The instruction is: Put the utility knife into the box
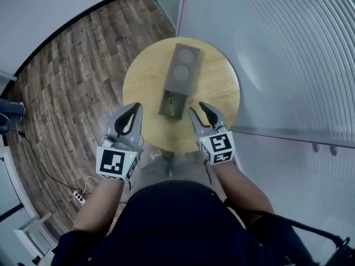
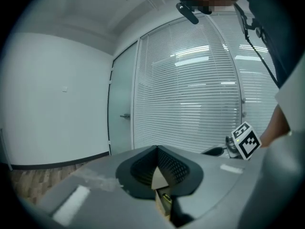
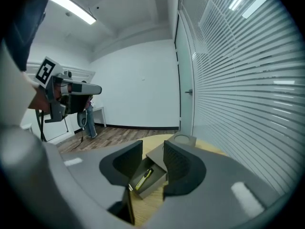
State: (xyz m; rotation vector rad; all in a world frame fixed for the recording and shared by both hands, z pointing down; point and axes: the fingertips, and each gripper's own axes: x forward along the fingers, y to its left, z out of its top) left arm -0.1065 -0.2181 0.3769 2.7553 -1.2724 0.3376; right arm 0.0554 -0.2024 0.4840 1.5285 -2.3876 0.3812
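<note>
A dark grey box [image 1: 178,76] lies on the round wooden table [image 1: 144,82], its lid with two round marks slid toward the far end. In the uncovered near end lies the yellow-green utility knife [image 1: 173,105]. My left gripper [image 1: 135,108] hovers left of the box's near end, its fingertips closed together on nothing. Level with it on the other side, my right gripper [image 1: 198,108] is open and empty. The right gripper view looks between the parted jaws of the right gripper [image 3: 152,149] down at the box [image 3: 157,185] and the knife [image 3: 144,178]. In its own view, the left gripper [image 2: 157,149] has its pads meeting.
The table stands on wood-plank floor [image 1: 66,76], close to a glass wall with blinds [image 1: 277,54]. A power strip [image 1: 80,197] and cable lie on the floor at left. A person [image 3: 89,116] stands far off by a white desk.
</note>
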